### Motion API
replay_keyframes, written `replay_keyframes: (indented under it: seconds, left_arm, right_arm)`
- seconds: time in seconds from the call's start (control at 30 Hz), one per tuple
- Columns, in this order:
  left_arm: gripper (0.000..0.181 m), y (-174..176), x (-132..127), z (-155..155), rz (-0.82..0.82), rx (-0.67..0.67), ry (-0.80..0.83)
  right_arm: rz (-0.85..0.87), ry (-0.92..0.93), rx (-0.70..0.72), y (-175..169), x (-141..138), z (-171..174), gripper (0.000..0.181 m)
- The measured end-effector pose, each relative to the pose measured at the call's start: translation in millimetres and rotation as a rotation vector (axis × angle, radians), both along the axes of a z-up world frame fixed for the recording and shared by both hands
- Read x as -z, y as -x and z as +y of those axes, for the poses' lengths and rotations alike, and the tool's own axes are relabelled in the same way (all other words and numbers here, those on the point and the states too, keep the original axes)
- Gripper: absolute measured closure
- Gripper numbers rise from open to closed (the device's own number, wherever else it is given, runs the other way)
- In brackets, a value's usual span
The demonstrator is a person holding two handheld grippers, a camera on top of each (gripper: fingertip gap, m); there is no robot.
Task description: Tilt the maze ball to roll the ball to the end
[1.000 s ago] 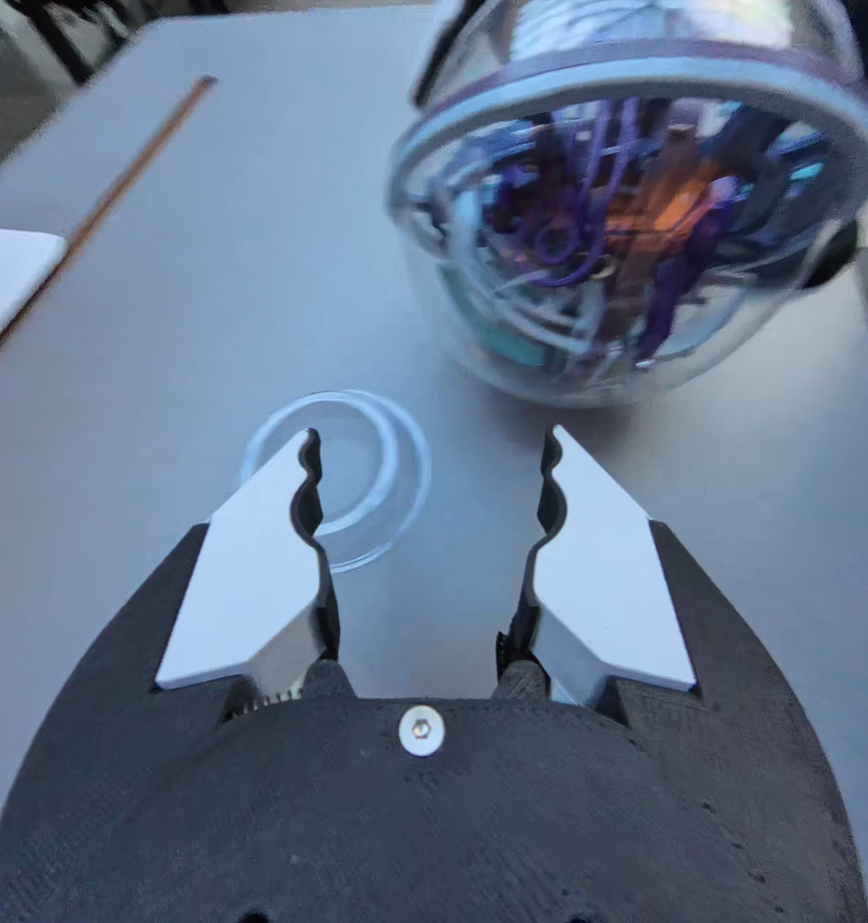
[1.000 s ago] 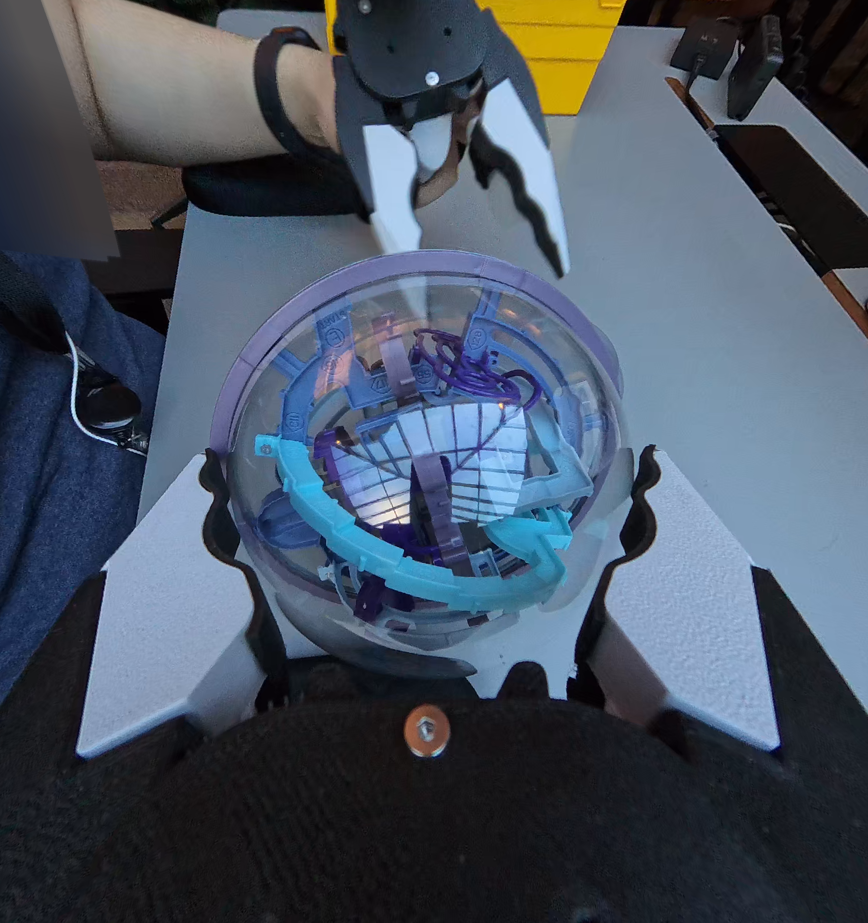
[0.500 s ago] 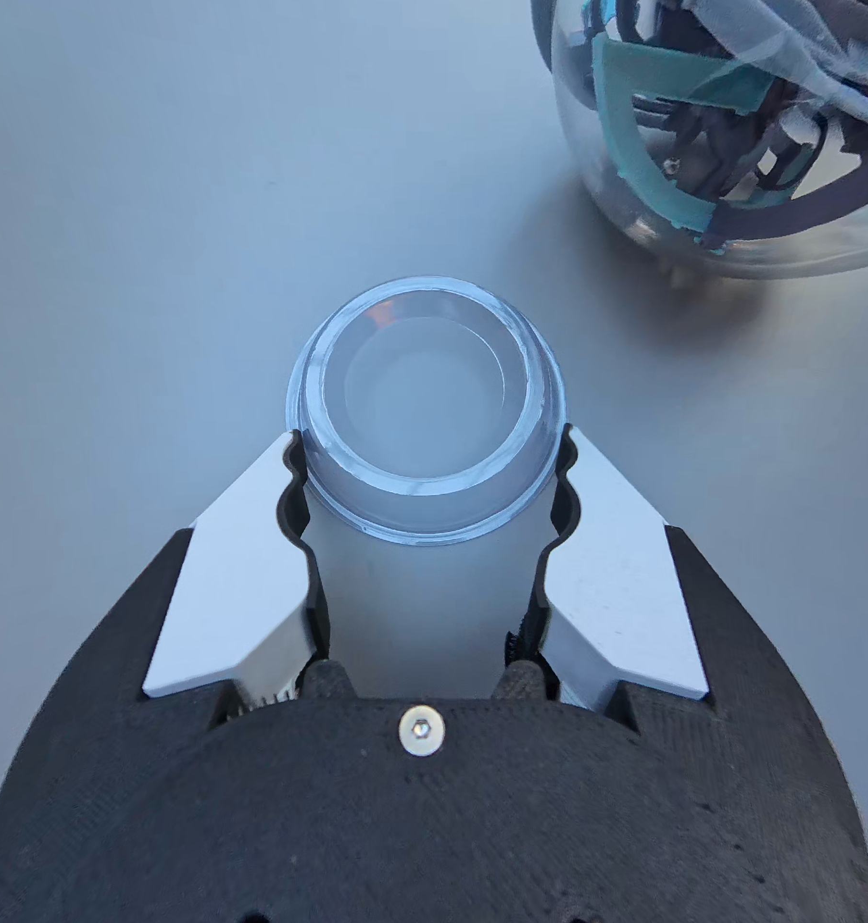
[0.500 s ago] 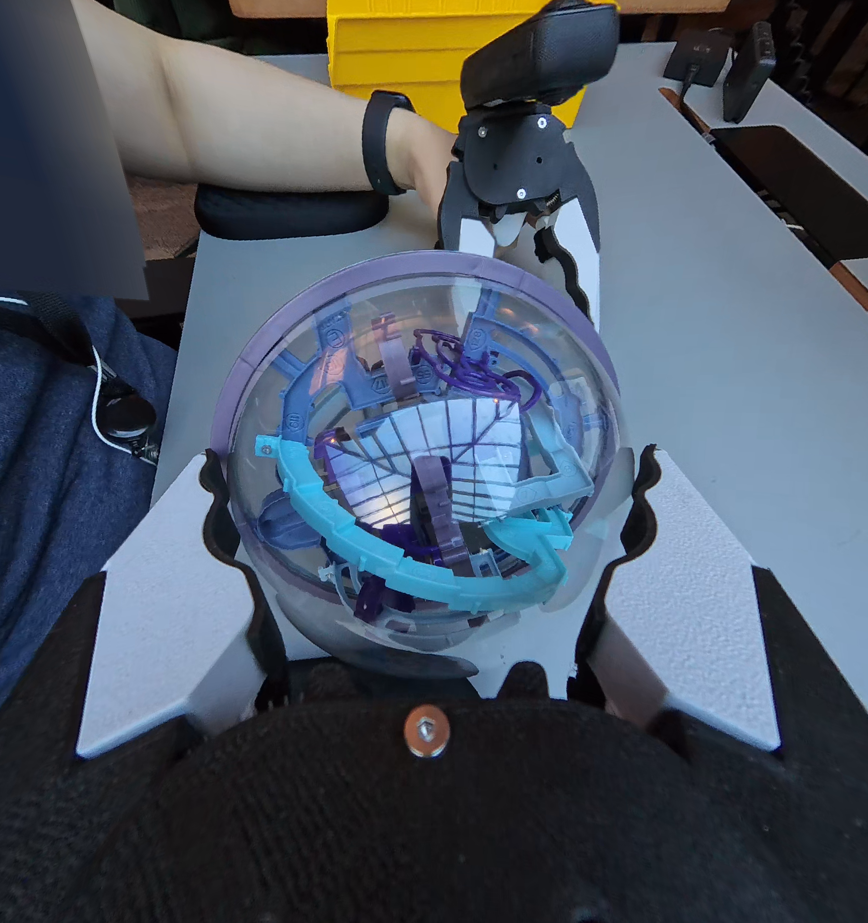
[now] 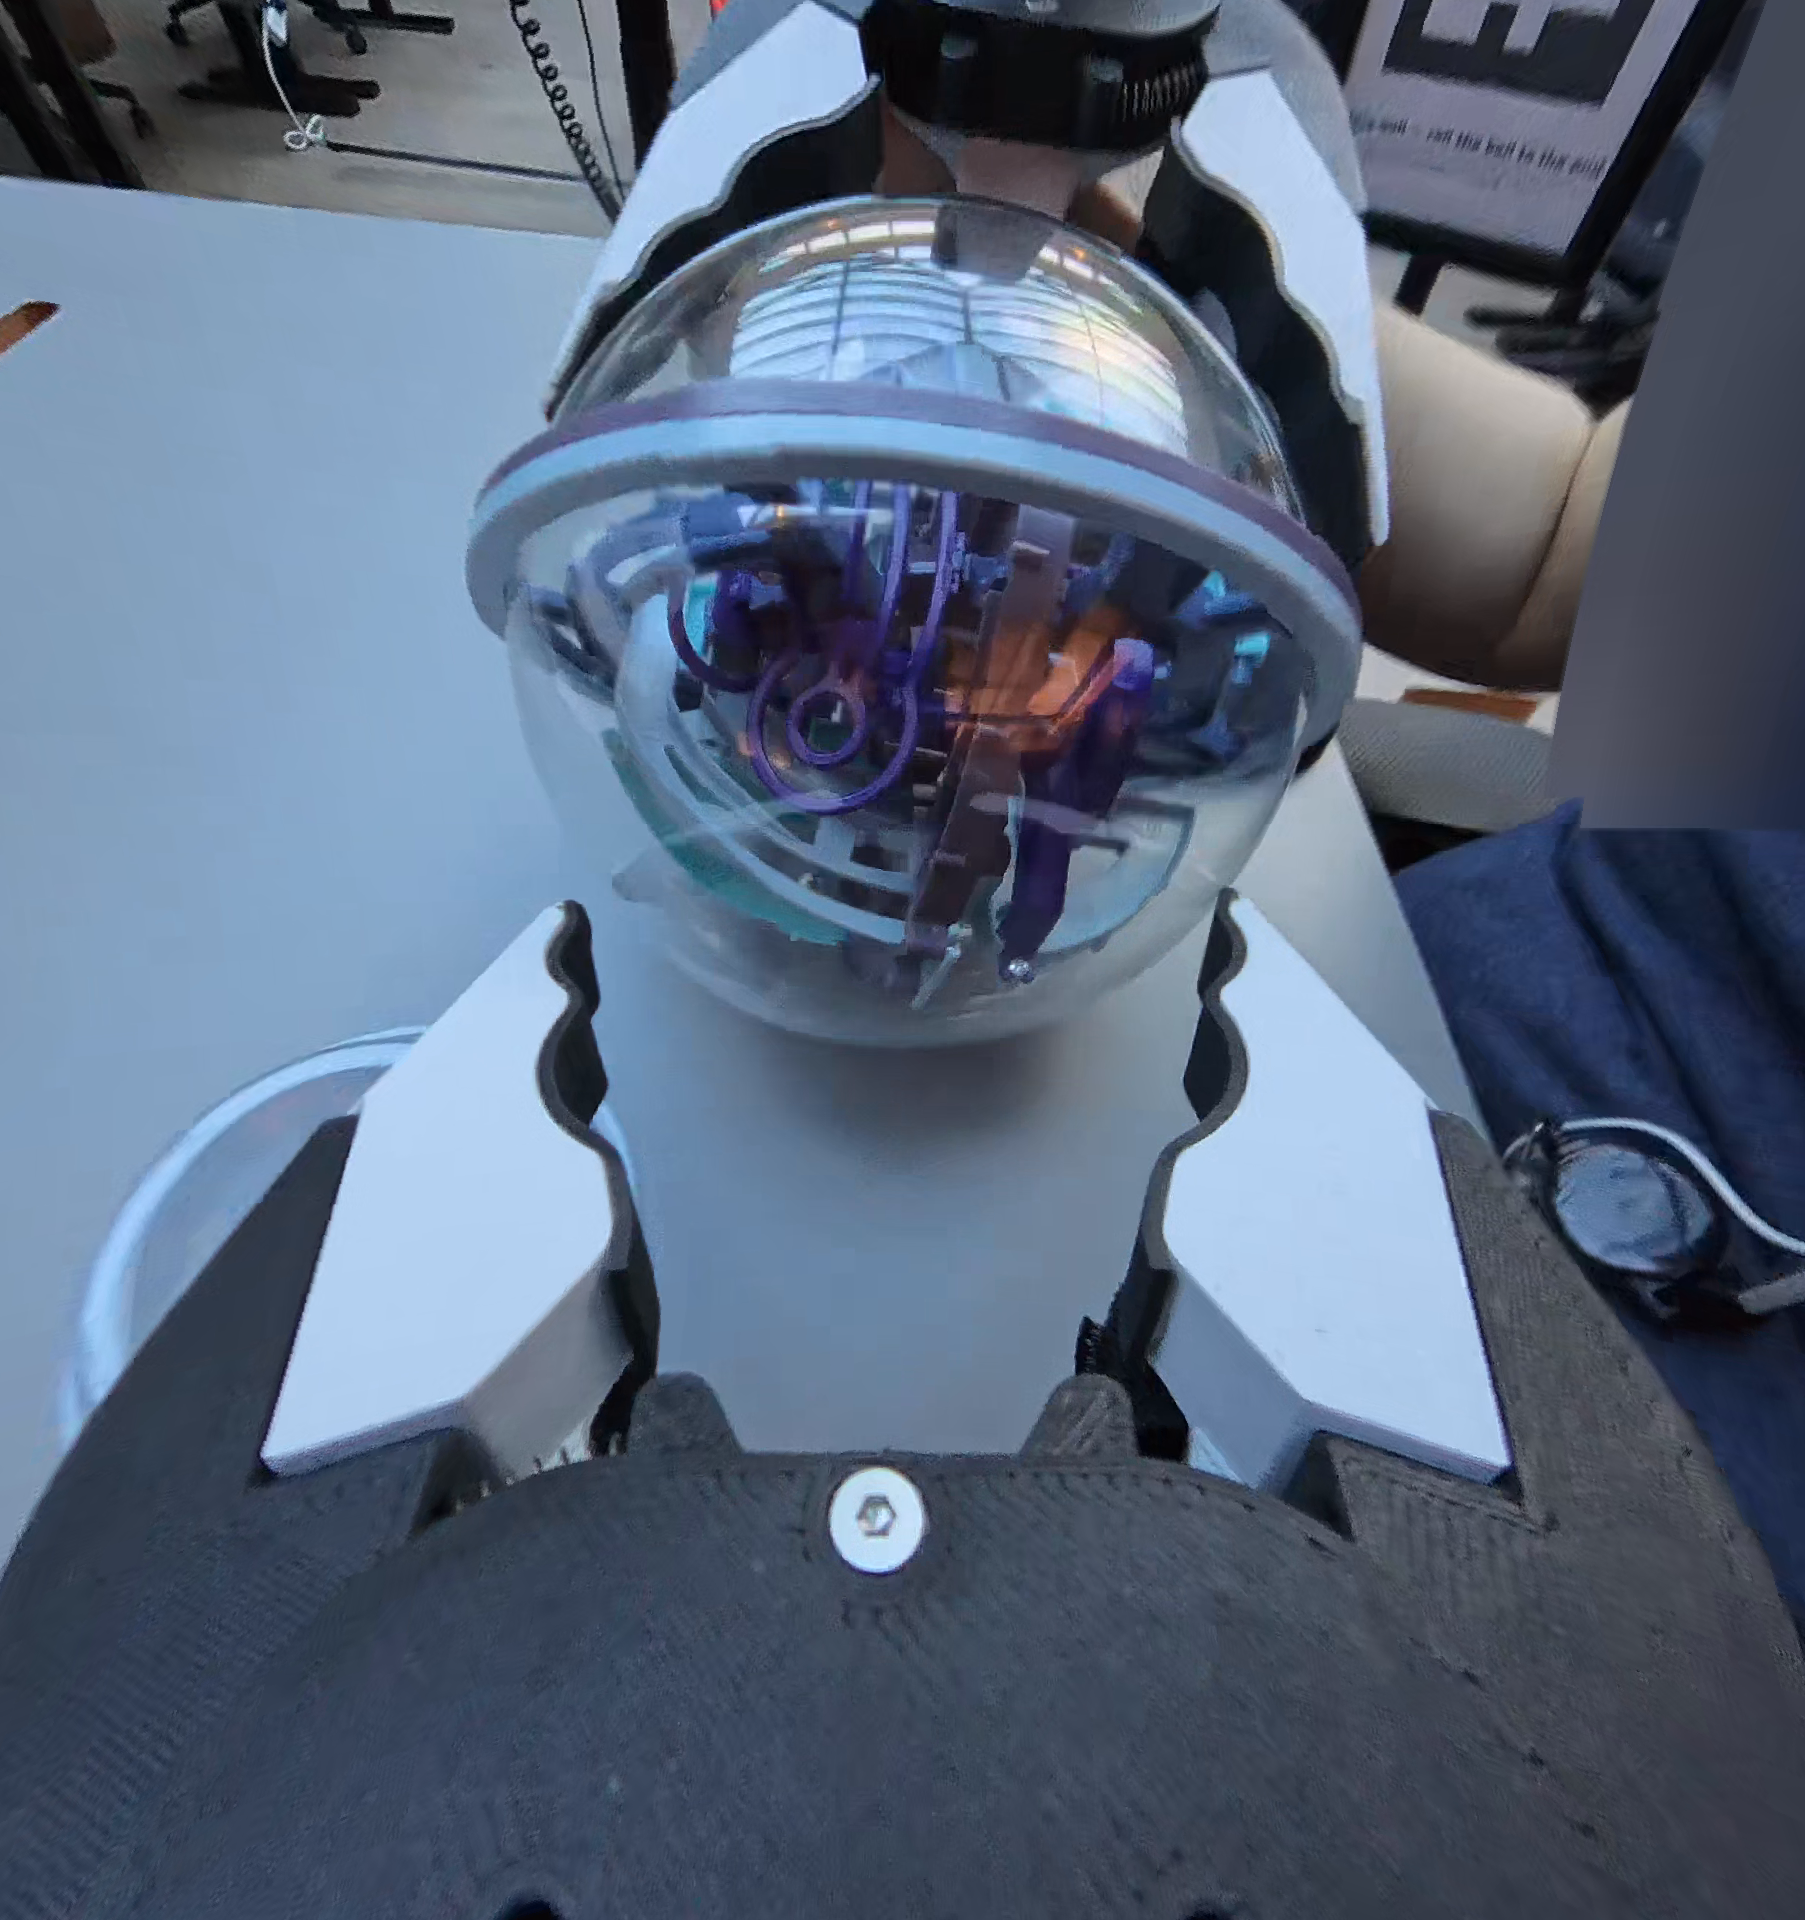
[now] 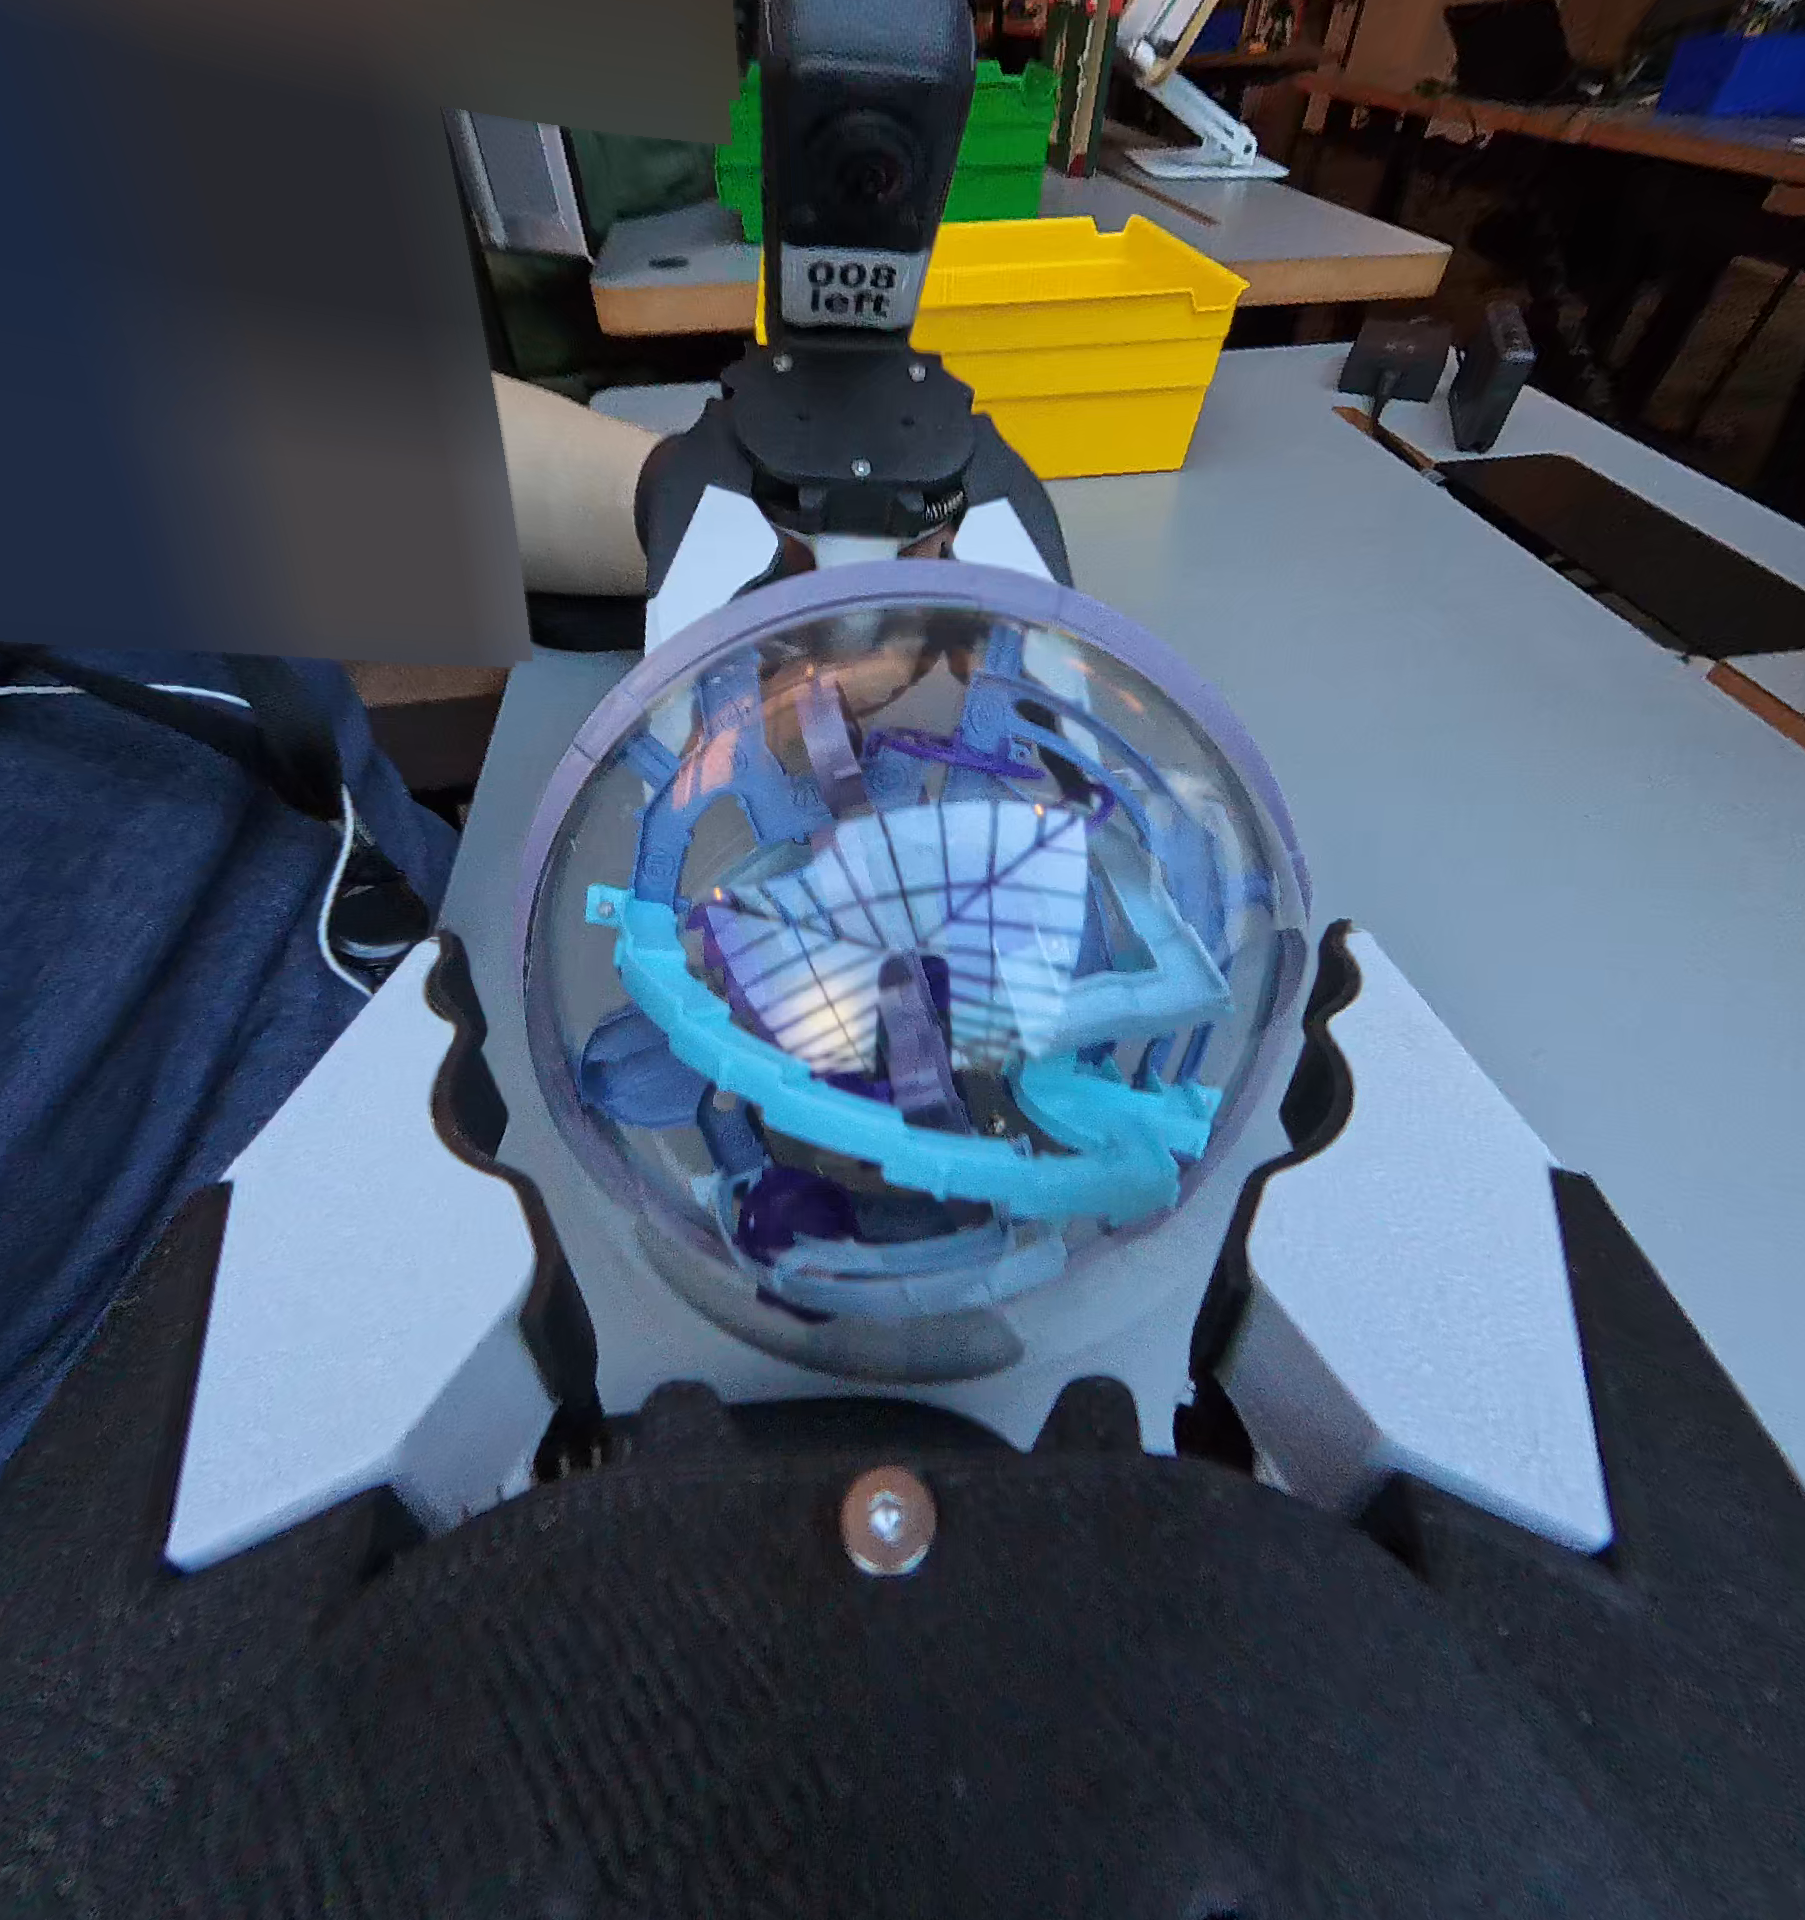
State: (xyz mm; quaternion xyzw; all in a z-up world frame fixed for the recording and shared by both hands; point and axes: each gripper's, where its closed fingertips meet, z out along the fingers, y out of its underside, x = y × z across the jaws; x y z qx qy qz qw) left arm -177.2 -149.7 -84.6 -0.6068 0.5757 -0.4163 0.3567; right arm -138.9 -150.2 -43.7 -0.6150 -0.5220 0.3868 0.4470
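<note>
The maze ball (image 6: 908, 987) is a clear sphere with a purple band and blue, teal and purple tracks inside. My right gripper (image 6: 893, 940) is shut on the maze ball, with a finger on each side, low over the grey table (image 6: 1500, 831). In the left wrist view the maze ball (image 5: 908, 644) is straight ahead, with the right gripper's fingers (image 5: 669, 208) behind it. A small silver ball (image 5: 1023, 968) sits low inside. My left gripper (image 5: 898, 914) is open and empty, just short of the sphere. Its black body (image 6: 856, 447) shows beyond the sphere.
A clear ring stand (image 5: 150, 1195) lies on the table under my left finger. The person's dark blue clothing (image 5: 1656, 987) is beside the table edge. A yellow bin (image 6: 1074, 343), a green bin (image 6: 991, 145) and black devices (image 6: 1480, 364) stand at the far end.
My left gripper has left the clear ring stand, lifted and turned to face the maze ball, with its fingers wider apart. The right gripper keeps the ball, now slightly farther out between its fingers.
</note>
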Motion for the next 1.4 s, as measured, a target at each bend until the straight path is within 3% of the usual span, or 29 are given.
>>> replay_keyframes:
  seconds: [0.1,0.17,0.27,0.37,0.5,0.63,0.77,1.07,1.27,1.4]
  left_arm:
    - [0.06,-8,16,-7,0.033,0.015,0.082]
    - [0.057,-14,22,-11,0.044,0.027,0.068]
    - [0.057,-22,23,-15,0.041,0.042,0.032]
    - [0.053,-24,27,-15,0.036,0.046,0.036]
    - [0.054,-21,30,-14,0.037,0.042,0.092]
    - [0.055,-18,24,-14,0.002,0.046,0.071]
    - [0.055,-17,-6,-7,-0.119,0.034,0.029]
    - [0.056,21,-110,29,-0.452,-0.067,-0.08]
    - [0.056,44,-180,60,-0.457,-0.033,-0.225]
    - [0.056,51,-211,71,-0.383,0.025,-0.38]
  right_arm:
    - [0.094,0.161,0.023,-30,13,0,0.028]
    - [0.055,0.237,0.033,-40,35,-2,0.028]
    - [0.028,0.203,-0.018,-32,34,-9,0.037]
    - [-0.029,0.217,-0.051,-28,43,-10,0.031]
    - [0.01,0.244,-0.045,-21,37,-4,0.032]
    - [0.068,0.189,-0.022,-11,10,-1,0.032]
    - [0.102,0.122,-0.014,0,-32,5,0.032]
    - [0.158,0.017,-0.099,43,-128,35,0.032]
    - [0.242,-0.137,-0.113,66,-203,57,0.032]
    - [0.345,-0.317,-0.118,72,-240,56,0.031]
